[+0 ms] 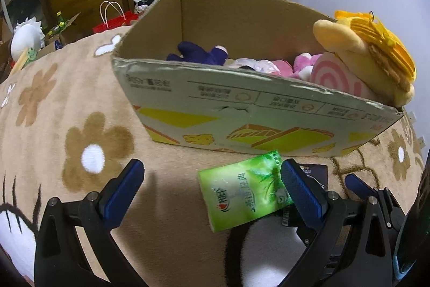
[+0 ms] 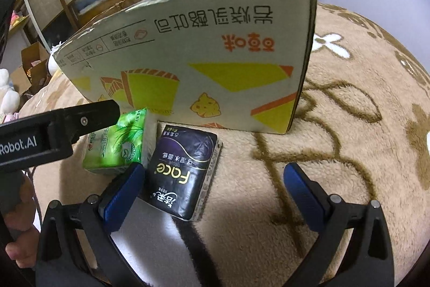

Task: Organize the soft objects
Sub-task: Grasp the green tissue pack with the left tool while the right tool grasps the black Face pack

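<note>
We see a blanket (image 1: 67, 104) with brown flowers under everything. On it stands an open box (image 1: 242, 114), its near wall printed with yellow and orange shapes. Inside the box lie soft toys: a big yellow plush (image 1: 371, 53) heaped at the right end and rising above the rim, a pink-swirl plush (image 1: 333, 80) under it, a pink toy (image 1: 303, 63) and a pale one (image 1: 258, 65) in the middle, and a navy toy (image 1: 204, 53) to the left. Just near of the box lie two tissue packs side by side: a green pack (image 1: 244, 190) on the left, a black pack (image 2: 185, 168) on the right, touching or nearly so. Our left gripper (image 1: 209, 184) is spread wide, holding nothing, its right finger beside the green pack. Our right gripper (image 2: 215, 187) also gapes wide and empty, the black pack lying between its fingers, close to the left one.
</note>
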